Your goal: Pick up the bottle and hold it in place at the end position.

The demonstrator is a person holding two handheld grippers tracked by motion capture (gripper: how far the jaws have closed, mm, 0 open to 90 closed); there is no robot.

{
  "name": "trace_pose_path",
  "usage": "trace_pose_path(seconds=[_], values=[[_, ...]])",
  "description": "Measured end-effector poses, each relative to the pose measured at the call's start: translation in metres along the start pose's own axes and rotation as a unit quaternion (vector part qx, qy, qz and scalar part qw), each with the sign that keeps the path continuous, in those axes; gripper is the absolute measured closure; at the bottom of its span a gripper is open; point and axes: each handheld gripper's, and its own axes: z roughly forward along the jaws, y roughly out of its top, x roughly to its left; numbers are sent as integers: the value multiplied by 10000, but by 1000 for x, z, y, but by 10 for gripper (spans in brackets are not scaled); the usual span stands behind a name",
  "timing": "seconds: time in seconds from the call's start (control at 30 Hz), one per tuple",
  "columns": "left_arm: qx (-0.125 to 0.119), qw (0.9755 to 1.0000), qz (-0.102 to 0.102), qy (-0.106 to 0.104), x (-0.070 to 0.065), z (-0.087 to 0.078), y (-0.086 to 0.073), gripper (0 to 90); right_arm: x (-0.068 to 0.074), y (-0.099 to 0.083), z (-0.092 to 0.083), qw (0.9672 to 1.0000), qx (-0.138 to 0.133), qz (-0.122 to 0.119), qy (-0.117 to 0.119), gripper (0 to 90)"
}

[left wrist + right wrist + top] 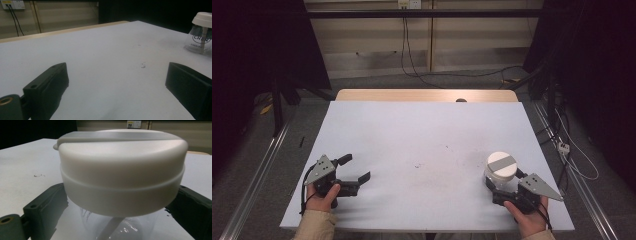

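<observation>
1. The jar is a clear glass container with a thick white lid that has a grey strip across its top. It stands upright on the near right part of the table.
2. In the right gripper view the jar sits between that gripper's two black jaws, its glass body low between them and the lid's edge overhanging both. Whether the pads press on the glass cannot be told; the jaws stand wide.
3. The right gripper lies just behind the jar on the person's side, pointing forward at it, with the right hand wrapped around its grip and the grey three-cornered plate on top.
4. The left gripper rests well apart from the jar, at the near left part of the table, held by the left hand. Its jaws are spread wide with nothing between them but bare tabletop.
5. From the left gripper view the jar appears far off to that gripper's right, with dark lettering on the glass.
6. A few small dark specks mark the table between the two grippers.
</observation>
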Motion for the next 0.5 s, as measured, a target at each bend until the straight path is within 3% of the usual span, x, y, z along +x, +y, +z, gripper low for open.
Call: trace_pose_path(seconds=[0.5], values=[[-27, 10000, -13, -38, -1, 1, 0, 44, 0, 2, 6, 9999, 98, 19, -75, 48]])
